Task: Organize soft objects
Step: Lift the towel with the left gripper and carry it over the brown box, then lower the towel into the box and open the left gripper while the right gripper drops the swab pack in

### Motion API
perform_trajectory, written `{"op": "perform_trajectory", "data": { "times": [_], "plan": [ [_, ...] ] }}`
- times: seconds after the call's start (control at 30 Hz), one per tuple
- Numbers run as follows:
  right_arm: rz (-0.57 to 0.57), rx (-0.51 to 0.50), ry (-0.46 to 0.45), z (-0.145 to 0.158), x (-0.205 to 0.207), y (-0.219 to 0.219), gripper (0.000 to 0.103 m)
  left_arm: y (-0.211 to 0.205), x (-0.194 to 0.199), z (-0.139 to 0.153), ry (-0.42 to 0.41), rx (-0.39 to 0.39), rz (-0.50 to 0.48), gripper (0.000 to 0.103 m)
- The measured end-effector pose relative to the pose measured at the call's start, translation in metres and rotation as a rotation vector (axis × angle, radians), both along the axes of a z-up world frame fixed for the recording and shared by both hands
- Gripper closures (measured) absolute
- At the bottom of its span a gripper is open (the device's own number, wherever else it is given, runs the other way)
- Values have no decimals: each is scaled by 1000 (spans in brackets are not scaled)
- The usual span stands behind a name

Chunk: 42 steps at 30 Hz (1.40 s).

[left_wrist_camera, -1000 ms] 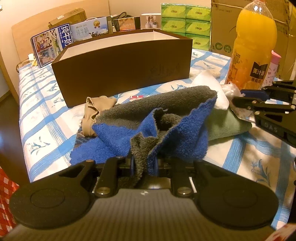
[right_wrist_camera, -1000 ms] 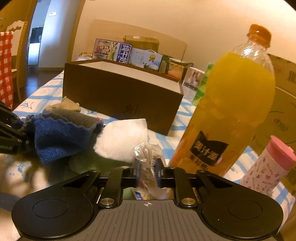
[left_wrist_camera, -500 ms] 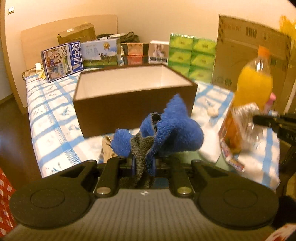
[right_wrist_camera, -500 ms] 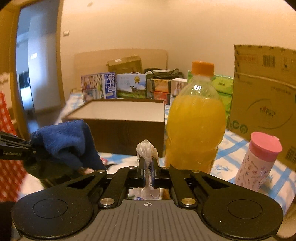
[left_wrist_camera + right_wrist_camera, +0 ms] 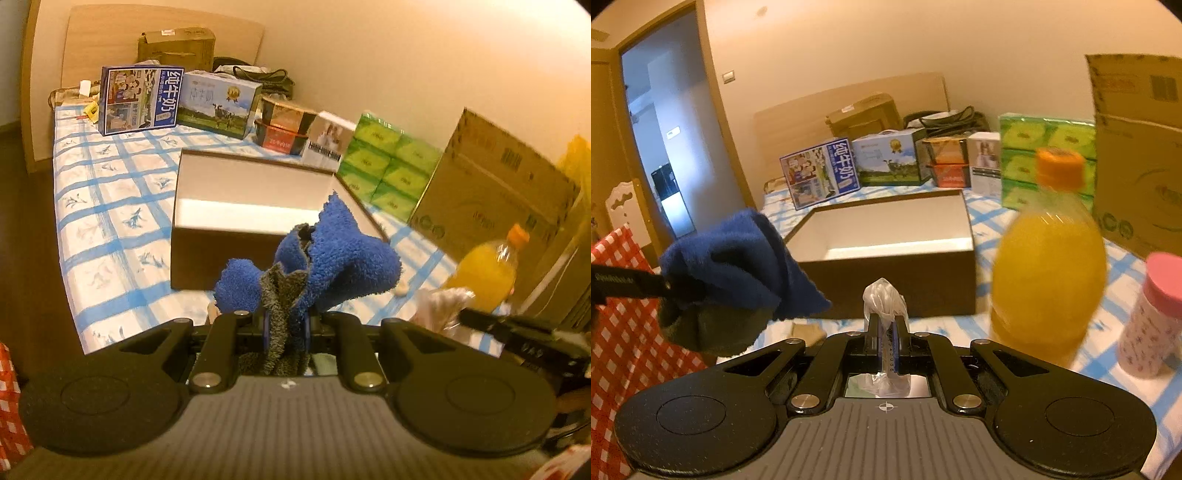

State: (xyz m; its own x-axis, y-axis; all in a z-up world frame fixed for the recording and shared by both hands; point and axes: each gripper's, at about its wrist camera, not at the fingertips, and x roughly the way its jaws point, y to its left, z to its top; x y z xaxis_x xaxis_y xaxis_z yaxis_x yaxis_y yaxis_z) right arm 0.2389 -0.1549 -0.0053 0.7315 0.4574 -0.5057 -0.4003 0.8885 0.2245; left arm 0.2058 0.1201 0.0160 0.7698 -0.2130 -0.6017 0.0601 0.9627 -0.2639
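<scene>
My left gripper (image 5: 285,325) is shut on a blue and grey towel (image 5: 325,258) and holds it in the air in front of the open brown box (image 5: 207,254). The towel also shows at the left of the right wrist view (image 5: 738,258). My right gripper (image 5: 885,332) is shut on a clear plastic bag (image 5: 884,295), raised above the bed, facing the box (image 5: 897,284). The right gripper shows at the lower right of the left wrist view (image 5: 517,328). The box's white inside looks empty.
An orange juice bottle (image 5: 1049,273) and a pink-lidded cup (image 5: 1152,314) stand on the blue-checked bedsheet (image 5: 103,221) to the right. Milk cartons (image 5: 142,98), green tissue packs (image 5: 388,173) and a cardboard box (image 5: 491,195) line the back. A beige cloth (image 5: 807,330) lies near the box.
Both grippers have risen from the bed. The towel left the pile and now hangs in the air. The plastic bag was lifted too. The view looks down into the box.
</scene>
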Motion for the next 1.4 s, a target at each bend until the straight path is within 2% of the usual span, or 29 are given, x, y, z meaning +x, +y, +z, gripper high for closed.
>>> {"op": "perform_trajectory", "data": {
  "times": [0.27, 0.53, 0.9, 0.97, 1.1, 1.13, 1.17, 1.2, 1.23, 1.27, 1.3, 1.4],
  "plan": [
    [35, 14, -20, 16, 40, 26, 98, 25, 28, 36, -48, -72, 12, 89],
    [-16, 26, -52, 32, 98, 48, 98, 23, 84, 54, -101, -34, 13, 89],
    [-101, 47, -21, 29, 194, 71, 98, 17, 181, 49, -98, -17, 28, 88],
    [-118, 57, -21, 25, 209, 73, 98, 17, 196, 46, -92, -19, 39, 86],
    [-162, 85, -20, 15, 236, 74, 97, 14, 228, 36, -72, -26, 37, 76],
    [-167, 92, -14, 13, 242, 74, 94, 14, 236, 33, -66, -27, 31, 73],
    [-171, 100, -4, 10, 247, 73, 86, 13, 244, 29, -56, -23, 35, 71],
    [-172, 108, 6, 8, 252, 72, 72, 13, 251, 25, -48, -22, 32, 69],
    [-172, 117, 8, 6, 254, 72, 64, 13, 258, 20, -36, -19, 27, 69],
    [-178, 122, 4, 5, 254, 71, 50, 12, 261, 17, -26, -14, 32, 69],
    [-186, 121, -3, 5, 253, 70, 44, 13, 266, 13, -12, -1, 41, 69],
    [-188, 101, -2, 3, 251, 67, 43, 16, 268, 2, 9, 26, 49, 68]
  ]
}}
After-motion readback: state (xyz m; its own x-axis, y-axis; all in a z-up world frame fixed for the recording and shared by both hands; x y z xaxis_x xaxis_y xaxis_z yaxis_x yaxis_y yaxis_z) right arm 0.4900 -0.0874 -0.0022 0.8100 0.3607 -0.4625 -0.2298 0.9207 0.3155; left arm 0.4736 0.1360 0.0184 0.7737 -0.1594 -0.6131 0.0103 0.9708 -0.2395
